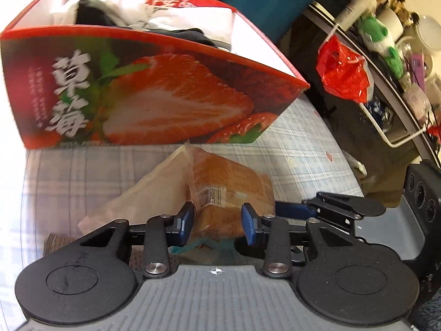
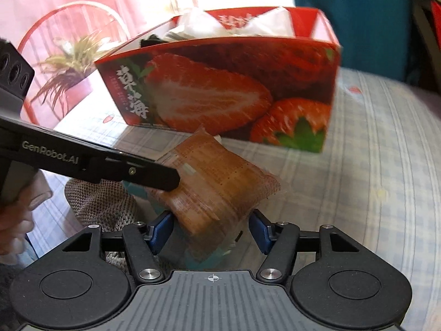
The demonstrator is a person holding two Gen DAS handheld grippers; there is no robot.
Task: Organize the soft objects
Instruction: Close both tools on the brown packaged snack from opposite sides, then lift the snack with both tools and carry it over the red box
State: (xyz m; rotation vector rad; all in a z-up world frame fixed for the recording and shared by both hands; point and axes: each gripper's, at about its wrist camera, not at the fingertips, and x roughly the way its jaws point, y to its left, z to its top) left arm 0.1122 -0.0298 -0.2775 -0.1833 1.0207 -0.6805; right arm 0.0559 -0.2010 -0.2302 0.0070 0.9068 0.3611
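Between the blue pads of the left gripper (image 1: 216, 224), at the lower centre of the left wrist view, lies a wrapped bread loaf (image 1: 228, 182); the jaws stand narrow and the pads seem to touch its near end on both sides, so I judge it is gripped there. Its long axis runs away from the fingers toward the strawberry box (image 1: 154, 93), which fills the upper left and already holds some cloth. A red plastic bag (image 1: 343, 74) hangs at the upper right, well apart. At the lower centre of the right wrist view, the right gripper (image 2: 212, 233) has its jaws wider around the other end of the loaf; I cannot tell if its pads (image 2: 161, 230) press. A knitted cloth (image 2: 102, 201) lies just beside, lower left. Nothing stands between loaf and box.
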